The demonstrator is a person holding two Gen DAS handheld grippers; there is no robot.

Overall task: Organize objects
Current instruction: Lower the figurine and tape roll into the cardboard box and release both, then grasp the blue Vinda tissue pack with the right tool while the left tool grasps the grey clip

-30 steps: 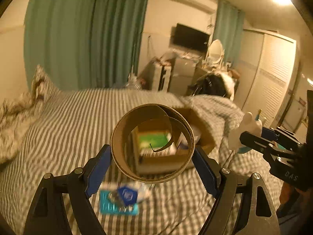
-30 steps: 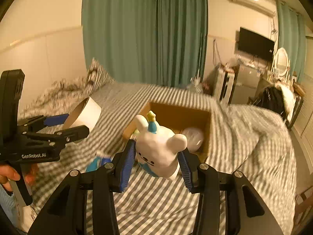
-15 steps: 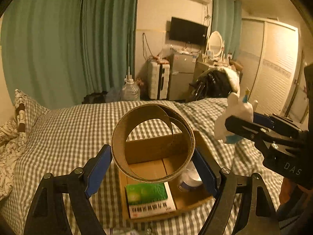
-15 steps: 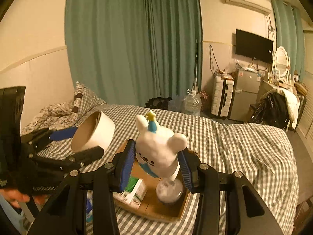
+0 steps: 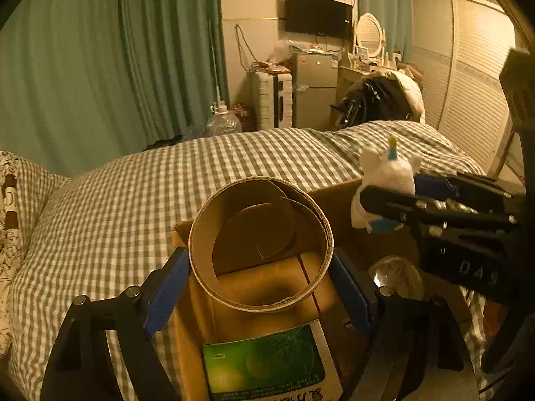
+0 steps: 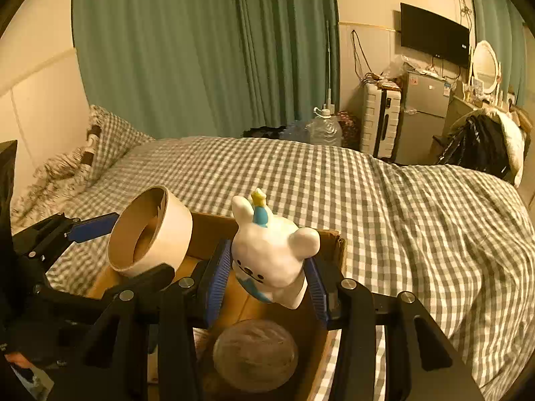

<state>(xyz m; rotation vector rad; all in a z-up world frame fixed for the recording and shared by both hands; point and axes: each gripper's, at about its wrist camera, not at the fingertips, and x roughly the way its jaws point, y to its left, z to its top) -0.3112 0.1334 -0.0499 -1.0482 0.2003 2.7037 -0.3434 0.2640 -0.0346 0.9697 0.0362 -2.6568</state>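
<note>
- left wrist view: one left gripper (image 5: 260, 280), its two blue pads pinching one cardboard tape roll (image 5: 260, 244) by the outer sides. the roll's open bore faces the camera, so its axis runs along the fingers.
- the roll hangs over one open cardboard box (image 5: 200, 317) that sits on the checked bed (image 5: 133, 193). in the box lie one green packet (image 5: 264, 364) at the near end and one round clear ball (image 5: 396, 275) to the right.
- one right gripper (image 5: 384, 200) enters from the right, clamped on one white bear toy (image 5: 384, 180), held over the box's far right wall.
- right wrist view: the right gripper (image 6: 267, 284) has its blue pads pressed on both sides of the bear toy (image 6: 271, 250). the toy stands upright, tipped slightly left, face toward the camera, blue cone hat up.
- the toy is over the box (image 6: 329, 247), just inside its far rim; the ball (image 6: 255, 354) lies below it.
- the left gripper (image 6: 133, 247) holds the tape roll (image 6: 150, 230) just to the left, bore tilted toward the lower left, near the toy but apart.
- wide bare bedcover (image 6: 401, 217) lies beyond and right of the box.
</note>
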